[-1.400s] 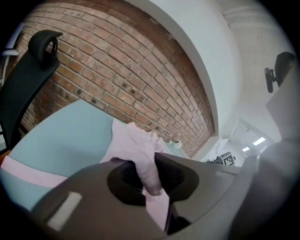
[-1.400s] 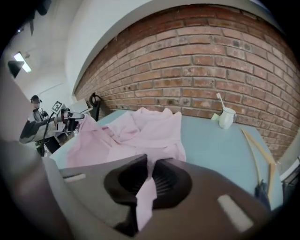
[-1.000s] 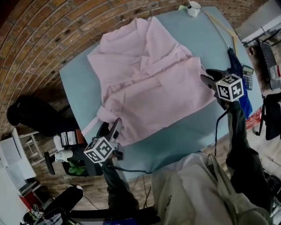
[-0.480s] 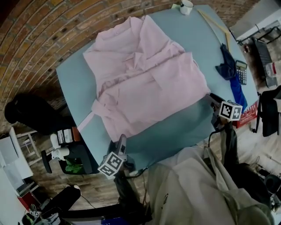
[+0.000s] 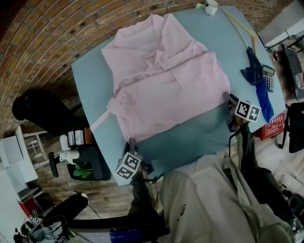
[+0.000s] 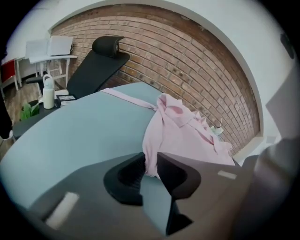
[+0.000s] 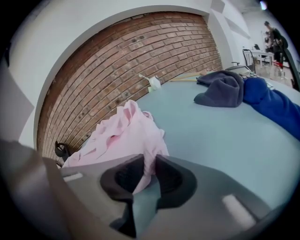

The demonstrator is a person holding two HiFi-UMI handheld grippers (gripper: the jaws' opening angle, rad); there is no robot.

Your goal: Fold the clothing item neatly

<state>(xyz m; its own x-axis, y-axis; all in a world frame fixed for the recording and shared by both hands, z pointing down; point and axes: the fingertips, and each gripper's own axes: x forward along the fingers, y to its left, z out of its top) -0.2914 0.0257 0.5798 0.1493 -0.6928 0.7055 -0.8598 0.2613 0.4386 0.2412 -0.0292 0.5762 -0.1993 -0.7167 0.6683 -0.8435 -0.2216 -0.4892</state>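
Evidently set up for a first fold of the pink shirt (image 5: 161,80): spread open across the teal counter (image 5: 199,137), collar toward the far edge, hem toward the person, leaving both near corners within easy reach.

Taken at the near-left hem corner by the left gripper (image 6: 150,161), jaws just drawn in to a narrow gap, with a thin fold of pink cloth pressed between the pads. Taken likewise at the near-right hem corner by the right gripper (image 7: 149,168), jaws also just closing, narrow, pads shut on a hanging edge of the same cloth. Both angled downward at the counter, well apart, one at each end of the hem, probably to keep that edge taut and straight once lifted.

Judged as the very start: corners gripped, nothing folded yet, sleeves and body rumpled around the middle. Likely calls for raising both corners together and carrying the hem evenly toward the collar. Some risk of catching only the top layer, or of thin cloth slipping from so small a bite.

Off to the right, clear of the shirt: a blue cloth (image 5: 259,80) and a calculator (image 5: 269,78); at the far edge, a white cup (image 5: 211,6).
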